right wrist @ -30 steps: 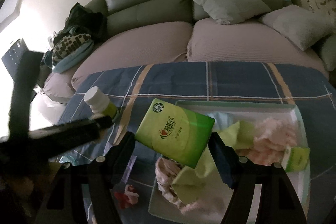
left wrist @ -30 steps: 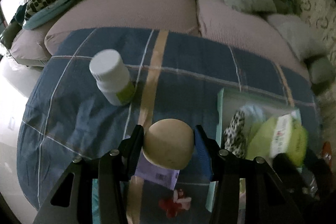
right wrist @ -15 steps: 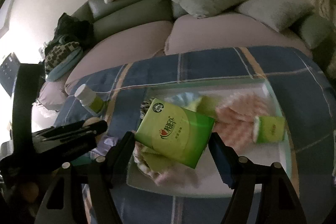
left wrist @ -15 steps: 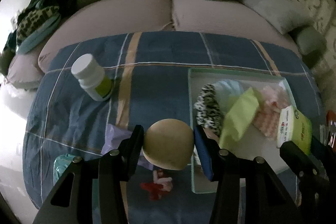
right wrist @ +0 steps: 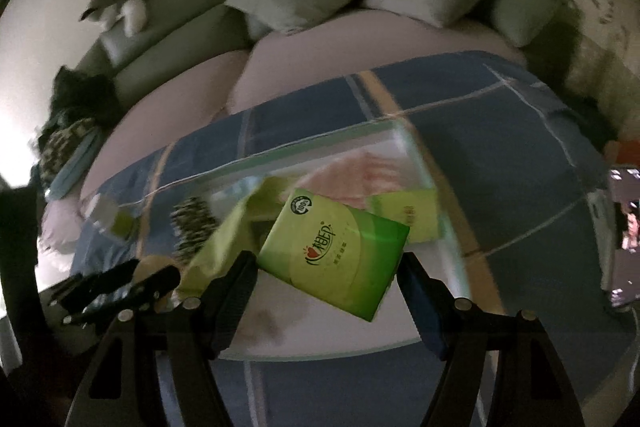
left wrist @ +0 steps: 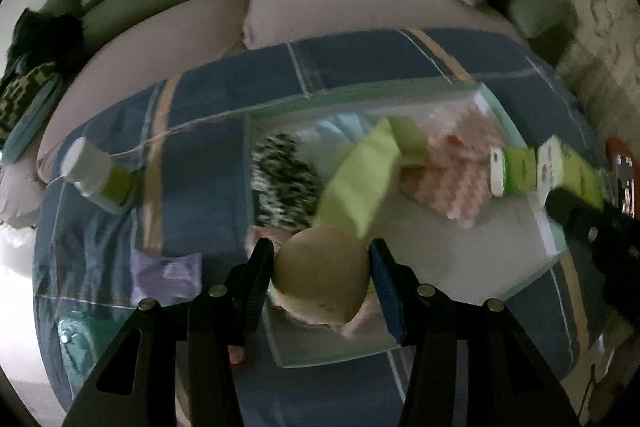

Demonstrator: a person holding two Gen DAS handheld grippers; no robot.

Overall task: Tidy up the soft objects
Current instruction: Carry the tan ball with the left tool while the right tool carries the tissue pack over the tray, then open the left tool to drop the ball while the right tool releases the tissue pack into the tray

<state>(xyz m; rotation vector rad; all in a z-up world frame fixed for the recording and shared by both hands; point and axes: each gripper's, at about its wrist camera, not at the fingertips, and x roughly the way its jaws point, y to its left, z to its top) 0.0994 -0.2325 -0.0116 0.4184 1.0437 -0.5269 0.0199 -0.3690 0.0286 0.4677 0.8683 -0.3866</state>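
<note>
The left hand-held gripper (left wrist: pixel 322 275) is gripping a tan ball (left wrist: pixel 320 277) between its two fingers, both pads pressing on the ball's sides. The ball is hanging over the near left corner of a pale tray (left wrist: pixel 516 291) that is lying on a blue plaid cloth (left wrist: pixel 192 187) covering the surface. In the tray, just beyond the ball, a lime cloth (left wrist: pixel 360 183) is lying with a black-and-white spotted piece (left wrist: pixel 284 183) at its left and a pink cloth (left wrist: pixel 452 167) at its right; a small green pack (left wrist: pixel 514 171) is sitting further right. Left of the tray, well apart from the ball, a white-capped bottle (left wrist: pixel 98 175) is lying tilted, and a lilac packet (left wrist: pixel 166 277) is lying near the left finger.

The right hand-held gripper (right wrist: pixel 326 275) is clamping a green tissue pack (right wrist: pixel 334 253) by its two ends, jaws standing wide across it, the pack tilted with its printed face showing. The pack is hanging over the middle of the tray (right wrist: pixel 320 343), the pink cloth (right wrist: pixel 352 175) lying beyond it. In the right wrist view the left gripper with the ball (right wrist: pixel 150 265) is showing at the near left, just beside the tray's left edge. A sofa (right wrist: pixel 192 27) with cushions is standing at the far side
</note>
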